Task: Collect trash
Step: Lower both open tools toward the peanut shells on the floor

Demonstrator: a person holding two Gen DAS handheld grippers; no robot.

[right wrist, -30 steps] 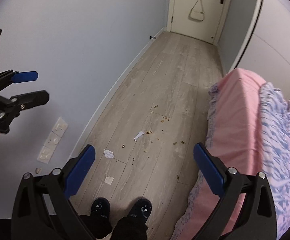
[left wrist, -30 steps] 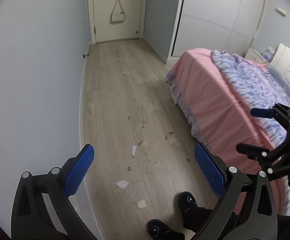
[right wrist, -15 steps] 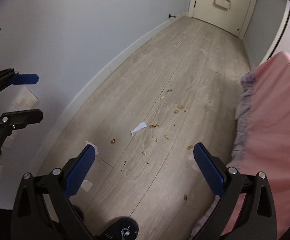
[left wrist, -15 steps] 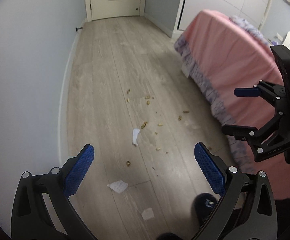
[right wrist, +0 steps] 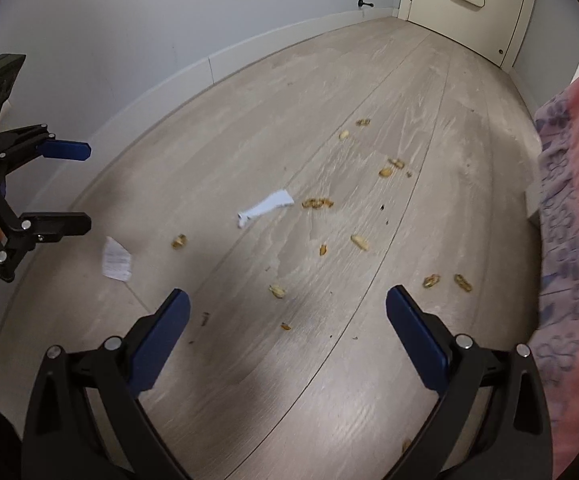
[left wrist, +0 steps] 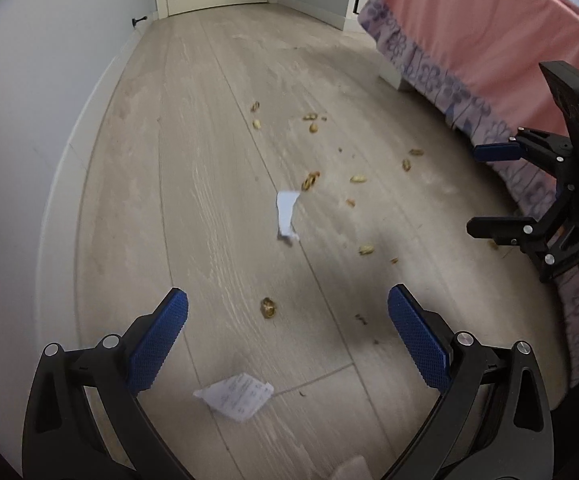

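- The left gripper (left wrist: pixel 287 326) has its two blue pads spread wide, and nothing is between them. It is above the floor (left wrist: pixel 193 184).
- The right gripper (right wrist: pixel 287 326) is also spread wide and holds nothing. In the left wrist view it shows at the right edge, in front of the bed.
- Between the fingers of the left gripper, on the floor, lies one peanut shell (left wrist: pixel 268 307). A flat printed paper scrap (left wrist: pixel 235 396) lies nearer to the camera, low between the two fingers.
- Farther from the left gripper, a twisted white paper strip (left wrist: pixel 286 216) lies in the middle of the floor. A small heap of shells (left wrist: pixel 310 180) is just beside its far end.
- More shells are scattered beyond and to the right of the strip, toward the bed; two of them (left wrist: pixel 411 159) are near its edge.
- In the right wrist view, a single shell (right wrist: pixel 277 290) lies on the floor between the fingers. The white strip (right wrist: pixel 266 207) and the printed scrap (right wrist: pixel 116 260) are farther and to the left.
- The bed (left wrist: pixel 469 32) with a pink cover and a purple flower border stands at the right side.
- A pale wall (left wrist: pixel 41 100) with a white skirting board runs at the left, and a door (right wrist: pixel 465 4) with a small bag hanging on it closes the far end.
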